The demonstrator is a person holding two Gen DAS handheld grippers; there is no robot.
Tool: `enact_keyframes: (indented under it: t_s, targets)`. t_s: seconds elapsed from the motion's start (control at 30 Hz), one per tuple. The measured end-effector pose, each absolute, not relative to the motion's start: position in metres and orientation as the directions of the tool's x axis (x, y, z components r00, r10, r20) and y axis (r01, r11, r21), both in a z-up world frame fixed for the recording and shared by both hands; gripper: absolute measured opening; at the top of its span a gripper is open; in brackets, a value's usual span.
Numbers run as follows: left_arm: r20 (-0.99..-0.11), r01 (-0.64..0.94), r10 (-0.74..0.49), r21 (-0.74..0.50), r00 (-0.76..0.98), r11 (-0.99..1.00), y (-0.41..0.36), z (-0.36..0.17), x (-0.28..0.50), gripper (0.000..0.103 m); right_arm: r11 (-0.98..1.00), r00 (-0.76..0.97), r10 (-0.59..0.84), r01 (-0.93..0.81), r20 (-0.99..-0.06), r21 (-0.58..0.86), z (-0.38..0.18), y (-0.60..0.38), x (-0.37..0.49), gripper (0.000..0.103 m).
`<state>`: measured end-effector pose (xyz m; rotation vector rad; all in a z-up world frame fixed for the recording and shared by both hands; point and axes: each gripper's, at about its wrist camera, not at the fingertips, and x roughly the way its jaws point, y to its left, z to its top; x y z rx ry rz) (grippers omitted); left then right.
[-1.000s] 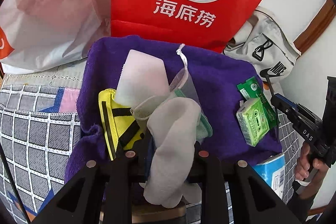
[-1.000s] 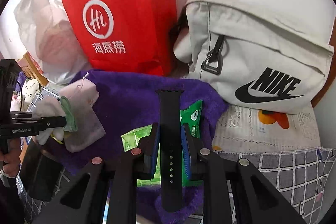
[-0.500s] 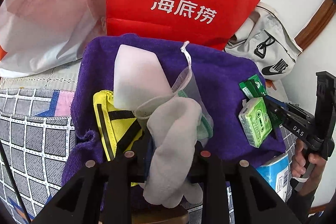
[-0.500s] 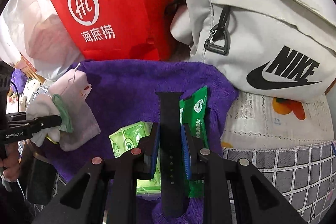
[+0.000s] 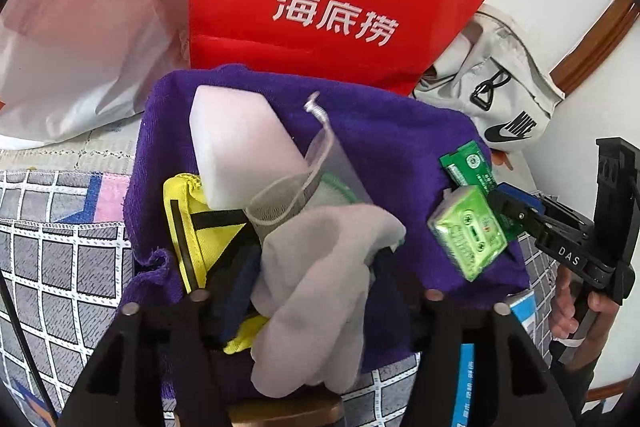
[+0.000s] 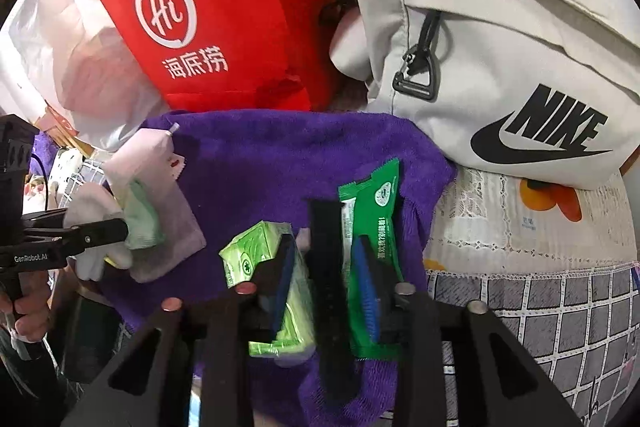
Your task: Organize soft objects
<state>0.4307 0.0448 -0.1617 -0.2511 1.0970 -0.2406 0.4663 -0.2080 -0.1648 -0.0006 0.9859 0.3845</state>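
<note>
We see the left gripper (image 5: 316, 267) spread wide, a pale grey cloth (image 5: 320, 291) draped loosely between its fingers, above the purple towel (image 5: 392, 143). The right gripper (image 6: 326, 267) is parted as well; a black strap (image 6: 330, 291) lies between its blue pads (image 6: 366, 287) with a gap on each side, so we cannot tell whether it is still held. Only the left view shows the yellow pouch (image 5: 192, 227) and white block (image 5: 240, 147). The right view alone shows the green sachet (image 6: 370, 227) lengthwise, beside the tissue pack (image 6: 256, 255).
</note>
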Motion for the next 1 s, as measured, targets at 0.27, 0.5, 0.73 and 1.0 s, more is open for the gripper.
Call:
enact_keyframes:
  t_s: [0.27, 0.5, 0.73, 1.0]
  targets:
    - [-0.83, 0.028, -0.273, -0.298, 0.487, 0.954, 0.056, -0.14, 0.416, 0.08, 0.933, 0.536, 0.312, -0.33, -0.784, 0.146, -0.138, -0.207, 0.442, 0.061]
    - [-0.804, 0.024, -0.291, -0.326, 0.519, 0.945, 0.07, -0.115, 0.389, 0.08, 0.937, 0.588, 0.298, -0.331, -0.752, 0.112, -0.105, -0.198, 0.404, 0.067]
    - [-0.802, 0.039, -0.234, -0.255, 0.549, 0.966, 0.063, -0.092, 0.338, 0.08, 0.949, 0.656, 0.286, -0.293, -0.699, 0.114, -0.069, -0.193, 0.345, 0.084]
    - [-0.775, 0.038, -0.221, -0.247, 0.592, 0.968, 0.048, -0.063, 0.267, 0.08, 0.957, 0.697, 0.284, -0.253, -0.659, 0.145, -0.036, -0.197, 0.262, 0.096]
